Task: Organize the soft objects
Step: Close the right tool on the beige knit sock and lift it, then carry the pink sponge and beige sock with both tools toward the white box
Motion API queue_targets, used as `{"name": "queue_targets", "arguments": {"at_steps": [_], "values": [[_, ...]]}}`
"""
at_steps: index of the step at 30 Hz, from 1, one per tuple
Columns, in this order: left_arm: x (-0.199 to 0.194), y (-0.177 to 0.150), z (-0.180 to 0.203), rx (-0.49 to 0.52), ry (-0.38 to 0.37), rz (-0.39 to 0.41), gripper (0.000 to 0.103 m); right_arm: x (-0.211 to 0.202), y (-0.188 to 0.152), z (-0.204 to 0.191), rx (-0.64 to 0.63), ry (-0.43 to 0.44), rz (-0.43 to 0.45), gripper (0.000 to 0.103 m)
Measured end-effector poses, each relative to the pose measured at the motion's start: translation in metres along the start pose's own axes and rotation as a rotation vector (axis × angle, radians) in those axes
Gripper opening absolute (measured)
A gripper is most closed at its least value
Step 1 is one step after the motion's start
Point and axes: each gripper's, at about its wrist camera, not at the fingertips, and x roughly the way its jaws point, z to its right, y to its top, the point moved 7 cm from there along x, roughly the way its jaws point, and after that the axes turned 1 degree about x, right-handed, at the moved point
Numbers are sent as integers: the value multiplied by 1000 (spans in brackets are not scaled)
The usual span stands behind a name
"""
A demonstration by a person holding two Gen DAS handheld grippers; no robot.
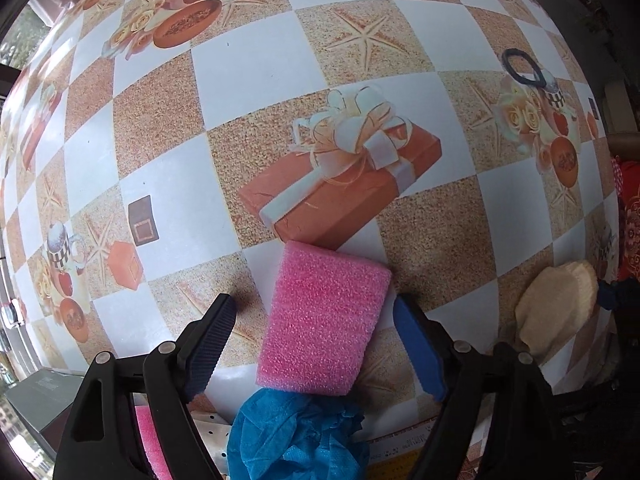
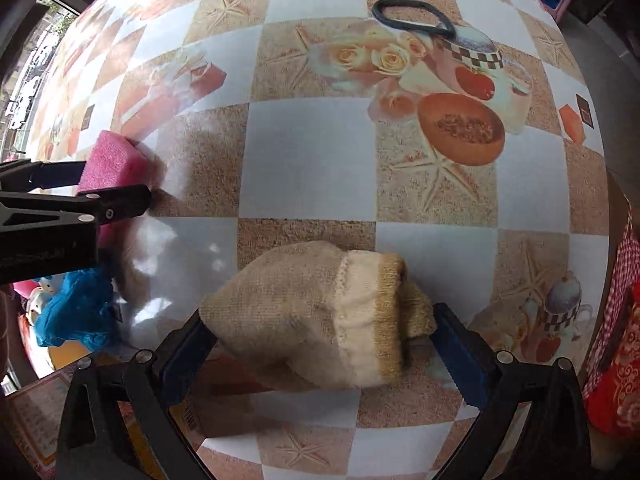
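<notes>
Nearest the left gripper (image 1: 314,346), a crumpled blue cloth (image 1: 298,438) lies by the table's near edge, touching the near end of a pink foam block (image 1: 326,320). The block rests on the checked tablecloth (image 1: 256,68) with its long axis running near to far, straight between the fingers. That claw points down and stands wide open; the left pad is clear of the foam, the right pad (image 1: 418,348) just beside it, with no squeeze showing, so the block looks free on the table.

To the right, the right gripper (image 2: 324,340) straddles a beige knit sock (image 2: 316,316) lying crosswise, its long axis left to right between the pads. The pads sit against both ends, but whether they press on it or only flank it is hard to judge from this angle. The right hand is clearly the nearer one to the sock.

Farther off on the right lies a black hair band (image 2: 412,18), well apart from both claws.
</notes>
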Motion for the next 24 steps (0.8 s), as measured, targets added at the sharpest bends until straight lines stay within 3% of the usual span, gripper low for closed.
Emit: {"name": "queue_targets", "arguments": {"at_steps": [3, 5, 12, 15, 17, 18, 23, 24], "values": [[8, 9, 0, 5, -6, -16, 102, 5, -5, -4, -38, -57, -8, 103], [24, 15, -12, 6, -9, -8, 103, 9, -9, -13, -41, -67, 0, 103], [23, 17, -14, 4, -4, -19, 102, 9, -13, -9, -53, -69, -5, 103], [10, 5, -11, 38, -10, 1, 89, 0, 3, -2, -55, -75, -4, 98], [-1, 4, -2, 100, -4, 30, 69, -8, 4, -2, -59, -76, 16, 88], [-5, 5, 4, 133, 1, 37, 50, -12, 4, -1, -63, -75, 28, 79], [-14, 4, 16, 225, 96, 76, 50, -25, 5, 8, -50, -44, 62, 46], [-18, 5, 15, 226, 103, 89, 50, -31, 5, 11, -32, -15, 65, 44]]}}
